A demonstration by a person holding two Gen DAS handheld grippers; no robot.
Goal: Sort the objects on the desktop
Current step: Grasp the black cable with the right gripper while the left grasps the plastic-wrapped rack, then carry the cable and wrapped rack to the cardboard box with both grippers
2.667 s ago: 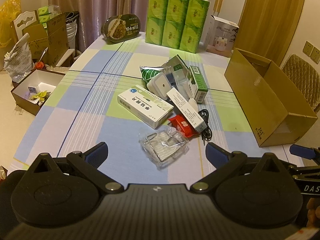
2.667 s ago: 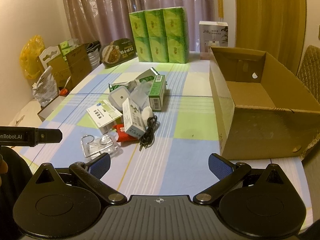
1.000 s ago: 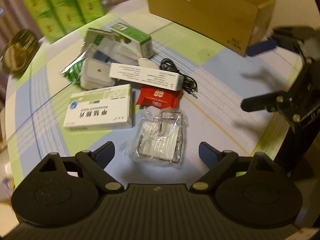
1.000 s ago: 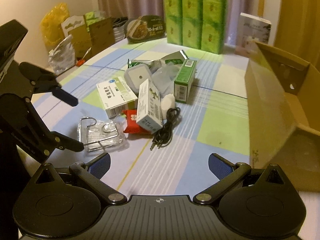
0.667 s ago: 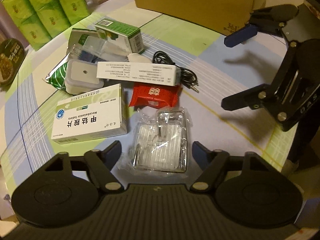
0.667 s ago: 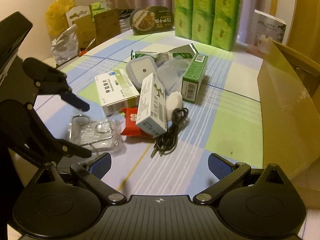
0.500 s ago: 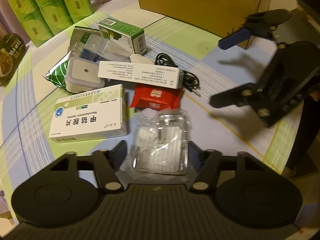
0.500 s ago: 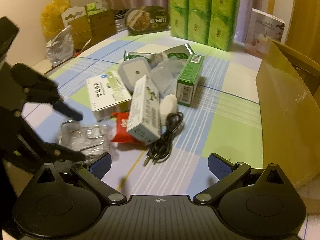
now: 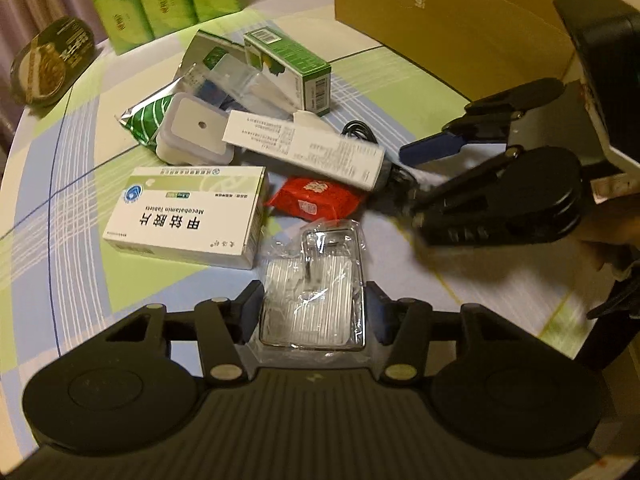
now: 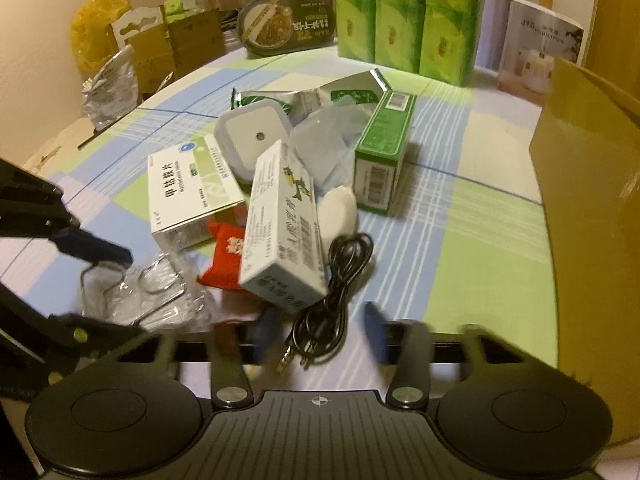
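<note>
A heap of small things lies on the checked tablecloth: a white tablet box (image 9: 188, 212), a red packet (image 9: 316, 198), a long white box (image 9: 304, 148), a green box (image 9: 288, 68), a grey square case (image 9: 192, 132) and a black cable (image 10: 332, 288). My left gripper (image 9: 314, 306) has its fingers closed against both sides of a clear bag holding a wire rack (image 9: 312, 292). My right gripper (image 10: 316, 330) is blurred, its fingers partly closed around the near end of the cable; it also shows in the left wrist view (image 9: 432, 164).
An open cardboard box (image 10: 592, 184) stands on the right. Green tissue packs (image 10: 404, 12), a dark food tray (image 10: 284, 26) and a white carton (image 10: 540, 56) stand at the table's far edge. Boxes and bags (image 10: 132, 52) sit beyond the left edge.
My left gripper moved down onto the bagged wire rack and closed on it. My right gripper moved in over the black cable and its fingers are closing.
</note>
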